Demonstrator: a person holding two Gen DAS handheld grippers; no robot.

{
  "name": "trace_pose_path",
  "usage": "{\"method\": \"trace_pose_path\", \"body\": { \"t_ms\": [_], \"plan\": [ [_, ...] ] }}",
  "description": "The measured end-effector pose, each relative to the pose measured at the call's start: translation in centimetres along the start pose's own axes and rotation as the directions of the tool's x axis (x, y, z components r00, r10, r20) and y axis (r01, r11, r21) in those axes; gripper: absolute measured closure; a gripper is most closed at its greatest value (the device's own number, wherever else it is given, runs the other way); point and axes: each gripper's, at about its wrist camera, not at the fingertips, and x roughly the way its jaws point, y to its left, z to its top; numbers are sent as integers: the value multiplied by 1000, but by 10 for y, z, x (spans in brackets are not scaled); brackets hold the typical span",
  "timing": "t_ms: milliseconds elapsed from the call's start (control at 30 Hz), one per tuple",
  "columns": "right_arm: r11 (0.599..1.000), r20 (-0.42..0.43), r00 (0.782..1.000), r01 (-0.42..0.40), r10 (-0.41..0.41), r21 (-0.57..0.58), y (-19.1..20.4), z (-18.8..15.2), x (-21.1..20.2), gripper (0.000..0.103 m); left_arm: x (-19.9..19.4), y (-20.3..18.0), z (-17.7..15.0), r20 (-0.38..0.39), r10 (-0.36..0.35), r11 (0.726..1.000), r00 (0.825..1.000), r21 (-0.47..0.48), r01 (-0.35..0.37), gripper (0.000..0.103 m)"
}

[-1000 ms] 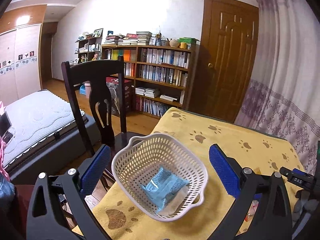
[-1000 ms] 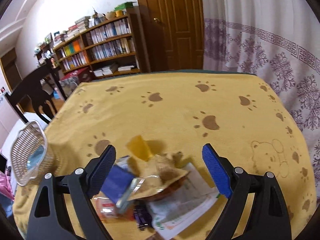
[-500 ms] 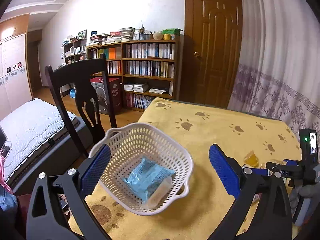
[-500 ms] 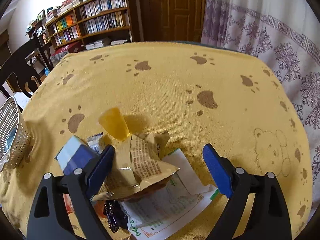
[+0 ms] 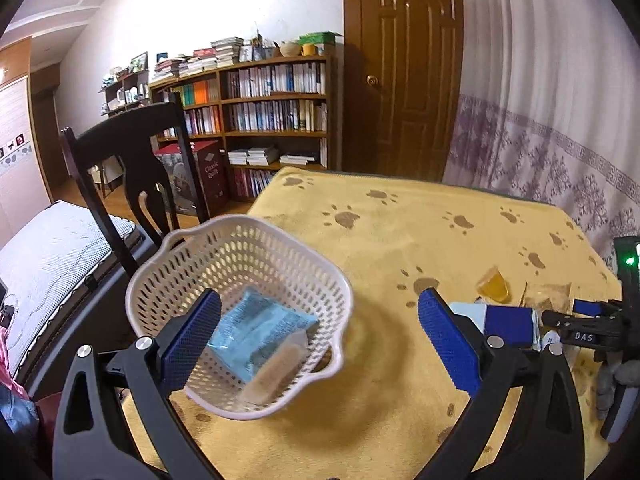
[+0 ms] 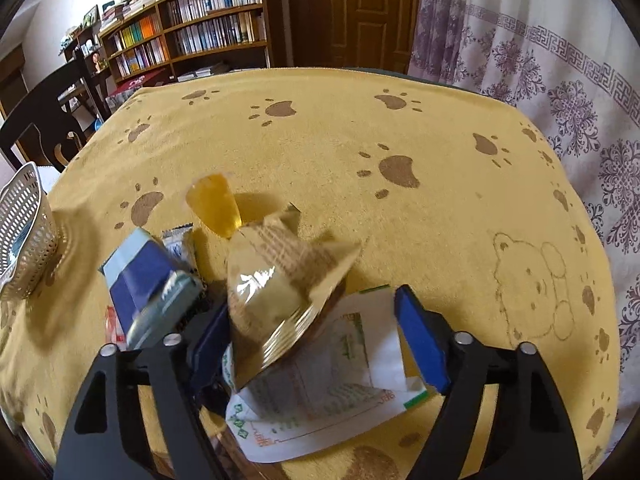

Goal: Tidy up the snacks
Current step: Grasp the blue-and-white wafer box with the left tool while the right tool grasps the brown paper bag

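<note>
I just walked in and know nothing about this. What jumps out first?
A heap of snack packets, topped by a shiny gold packet, lies on the yellow paw-print tablecloth, with the open right tongs around it. At the table's left edge stands a white basket holding a light-blue packet, between the open left tongs.

Bright, even indoor light with soft shadows; strong fisheye bending and dark corners; near snacks motion-blurred.
</note>
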Motion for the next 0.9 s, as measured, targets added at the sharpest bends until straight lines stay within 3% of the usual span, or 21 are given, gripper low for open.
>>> {"method": "trace_pose_path", "body": {
  "t_ms": [200,367,667,900],
  "plan": [
    [998,51,998,-41,39,52,-11,3,-4,33,19,-20,-6,-60,-58,998,996,28,60,3],
    [994,77,995,-76,70,79,-15,13,5,23,40,-32,-12,-127,-106,994,986,24,110,3],
    [984,50,988,-150,146,101,-18,21,23,22,65,-63,-19,-210,-195,979,958,18,203,3],
    [987,25,987,-158,157,35,-8,12,26,39,75,-78,-24,-240,-199,977,950,32,213,3]
  ]
}}
